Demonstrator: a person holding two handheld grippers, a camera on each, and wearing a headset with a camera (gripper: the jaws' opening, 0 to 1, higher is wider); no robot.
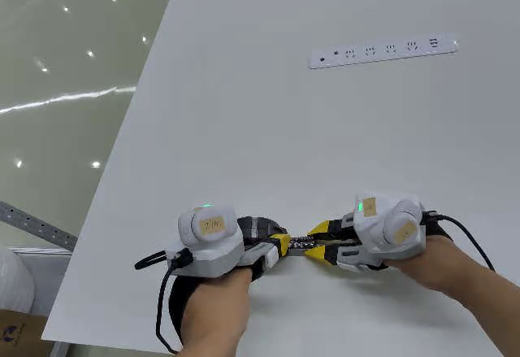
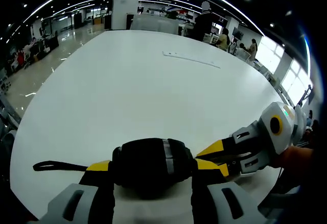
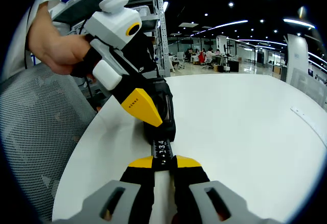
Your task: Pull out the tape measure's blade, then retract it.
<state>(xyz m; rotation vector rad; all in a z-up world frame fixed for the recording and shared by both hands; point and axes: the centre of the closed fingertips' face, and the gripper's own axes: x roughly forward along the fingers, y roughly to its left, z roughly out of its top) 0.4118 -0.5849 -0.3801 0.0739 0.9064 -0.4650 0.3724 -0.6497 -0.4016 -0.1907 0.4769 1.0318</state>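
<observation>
Your left claw [image 2: 153,170] clamps the case [image 3: 166,114]; right claw [image 3: 163,164] clamps the blade [image 3: 161,148], barely out. Likely most pulling, all retraction pending.

White table [image 1: 244,129]: the bare surface lies open ahead of the left gripper [image 1: 273,245] and right gripper [image 1: 319,243] up to the power strip [image 1: 383,51], the one obstacle, flat near the far side. The tape measure [image 3: 166,113] and its blade [image 3: 161,150], each clamped, bridge the gap between them. A mesh chair [image 3: 36,147] stands off the table edge
</observation>
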